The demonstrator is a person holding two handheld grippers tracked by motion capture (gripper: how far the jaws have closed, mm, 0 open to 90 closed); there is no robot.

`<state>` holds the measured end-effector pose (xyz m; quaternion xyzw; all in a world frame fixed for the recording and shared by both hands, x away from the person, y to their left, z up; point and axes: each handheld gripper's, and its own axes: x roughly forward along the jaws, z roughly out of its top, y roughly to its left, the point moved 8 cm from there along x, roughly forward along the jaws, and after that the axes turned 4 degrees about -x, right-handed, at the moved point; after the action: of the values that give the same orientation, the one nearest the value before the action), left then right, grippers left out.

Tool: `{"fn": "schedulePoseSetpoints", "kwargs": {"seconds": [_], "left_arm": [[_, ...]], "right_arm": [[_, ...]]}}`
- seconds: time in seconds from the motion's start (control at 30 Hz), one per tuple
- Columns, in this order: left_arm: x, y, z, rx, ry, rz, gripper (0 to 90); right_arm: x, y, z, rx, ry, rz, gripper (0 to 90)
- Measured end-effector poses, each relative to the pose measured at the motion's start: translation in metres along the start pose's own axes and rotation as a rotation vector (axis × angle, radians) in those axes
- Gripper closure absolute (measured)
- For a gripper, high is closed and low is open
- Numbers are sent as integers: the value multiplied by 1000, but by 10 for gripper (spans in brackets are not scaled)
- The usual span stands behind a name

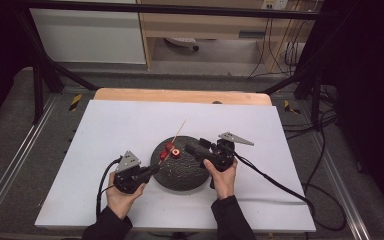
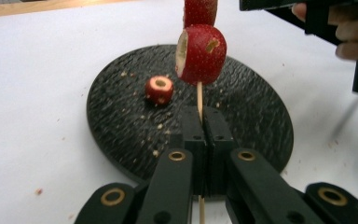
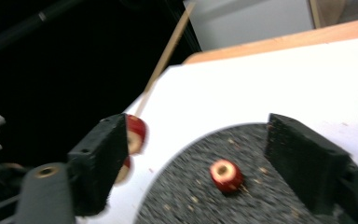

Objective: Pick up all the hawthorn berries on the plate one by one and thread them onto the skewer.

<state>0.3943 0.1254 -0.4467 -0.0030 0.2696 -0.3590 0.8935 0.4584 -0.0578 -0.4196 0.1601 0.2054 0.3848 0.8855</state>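
Above dark plate (image 1: 180,175), left tool (image 1: 152,170) pinching skewer (image 1: 179,131) slanting up-away, right tool (image 1: 192,148) spread.

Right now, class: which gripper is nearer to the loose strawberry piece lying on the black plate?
Right. The right gripper hangs open just above the loose strawberry piece; the left gripper, shut on the skewer, sits back at the black plate edge.

There were three strawberry pieces: two threaded on the one wooden skewer (image 2: 199,95), and one loose strawberry piece (image 2: 159,89) lying on the single black round plate (image 2: 121,130). Two grippers were present, and one white table surface (image 1: 120,125).
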Motion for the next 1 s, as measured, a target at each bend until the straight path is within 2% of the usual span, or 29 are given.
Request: {"fn": "schedulePoseSetpoints", "kwargs": {"seconds": [0.1, 0.27, 0.43, 0.57, 0.73, 0.9, 1.0], "left_arm": [[-8, 5, -7, 12, 19, -3, 888], [-22, 16, -20, 24, 50, 8, 888], [-35, 28, -34, 21, 80, 19, 888], [-41, 33, -40, 29, 92, 34, 888], [-45, 36, -45, 47, 108, 37, 888], [-47, 41, -49, 41, 117, 25, 888], [-49, 44, -52, 49, 123, 33, 888]], "right_arm": [[-3, -3, -4, -38, 62, -6, 154], [-8, -8, -14, -130, 177, -27, 88], [-9, -11, -26, -177, 273, -32, 60], [-7, -11, -32, -177, 308, -18, 60], [-6, -12, -33, -186, 341, -24, 56], [-2, -9, -33, -230, 403, -29, 53], [3, -9, -33, -262, 443, -41, 51]]}}
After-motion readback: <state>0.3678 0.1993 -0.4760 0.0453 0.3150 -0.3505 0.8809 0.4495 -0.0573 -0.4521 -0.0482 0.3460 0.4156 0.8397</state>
